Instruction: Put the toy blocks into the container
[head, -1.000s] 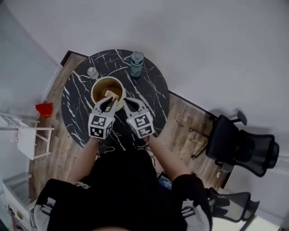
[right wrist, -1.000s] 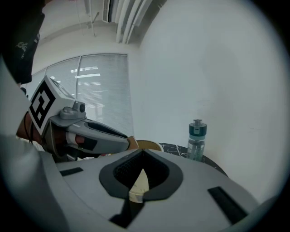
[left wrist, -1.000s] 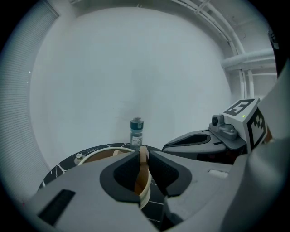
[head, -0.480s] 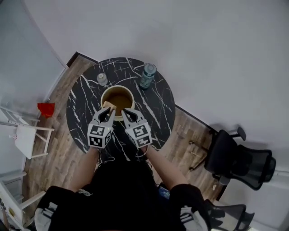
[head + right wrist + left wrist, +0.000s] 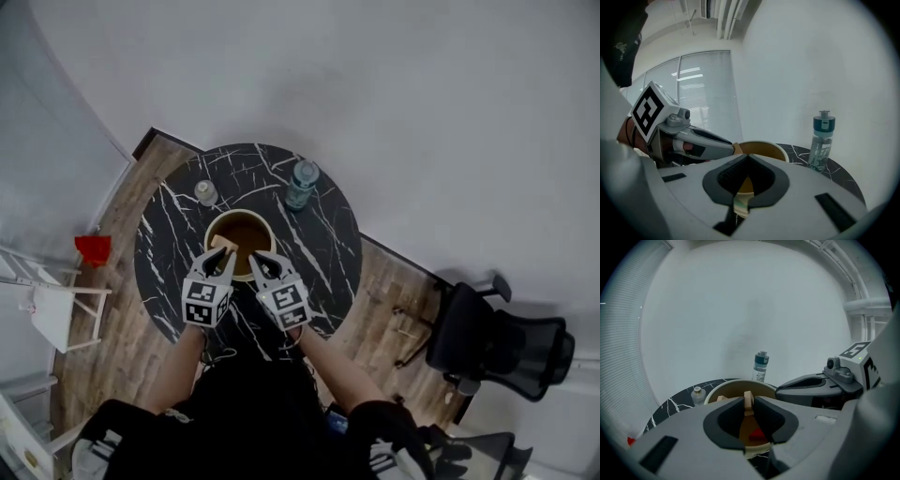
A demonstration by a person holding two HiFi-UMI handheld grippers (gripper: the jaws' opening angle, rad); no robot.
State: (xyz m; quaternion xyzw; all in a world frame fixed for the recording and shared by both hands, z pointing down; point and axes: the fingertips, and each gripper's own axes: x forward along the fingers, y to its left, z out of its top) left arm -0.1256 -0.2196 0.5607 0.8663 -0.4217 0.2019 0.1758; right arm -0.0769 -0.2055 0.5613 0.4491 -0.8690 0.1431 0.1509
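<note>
A tan round container [image 5: 246, 223] stands in the middle of a black marble table [image 5: 319, 234]. My left gripper [image 5: 225, 253] hovers at its near left rim, shut on a pale wooden block [image 5: 221, 244]. In the left gripper view the block [image 5: 748, 400] stands upright between the jaws, above the container [image 5: 723, 392], where a red block [image 5: 758, 432] lies inside. My right gripper [image 5: 256, 262] hangs just beside the left one at the near rim. In the right gripper view its jaws [image 5: 747, 158] meet at the tips with nothing between them, over the container [image 5: 761, 149].
A teal-capped water bottle [image 5: 301, 185] and a small clear bottle [image 5: 205, 192] stand at the table's far side. A black office chair [image 5: 497, 342] is to the right on the wood floor. A red object [image 5: 93, 248] and white frames [image 5: 42, 309] lie at the left.
Both grippers have drawn closer together and sunk a little at the container's near rim. The left still holds the wooden block. The head view has shifted.
</note>
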